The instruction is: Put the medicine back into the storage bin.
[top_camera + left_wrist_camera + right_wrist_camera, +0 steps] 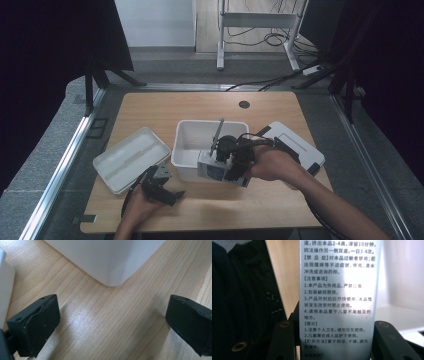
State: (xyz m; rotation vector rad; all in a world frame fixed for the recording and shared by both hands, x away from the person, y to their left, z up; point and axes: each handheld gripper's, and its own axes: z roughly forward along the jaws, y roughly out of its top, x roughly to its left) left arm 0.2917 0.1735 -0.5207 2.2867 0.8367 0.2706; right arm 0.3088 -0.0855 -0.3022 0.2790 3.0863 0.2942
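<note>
My right gripper (229, 162) is shut on a small silvery carton (210, 169) printed with Chinese text, holding it above the front edge of the open white bin (210, 122). In the right gripper view the carton (337, 290) stands upright between the two black jaws, which press on its sides at my right gripper (335, 342). Resting low near the table's front left, my left gripper (165, 189) is open. Between its wide-apart jaws, my left gripper (112, 322) has bare wood, with the bin's corner (112, 262) just ahead.
A white lid (131, 157) lies left of the bin, close to my left gripper. A second white case (295, 142) sits to the right, partly under the right hand. A cable hole (244, 104) is at the table's far edge.
</note>
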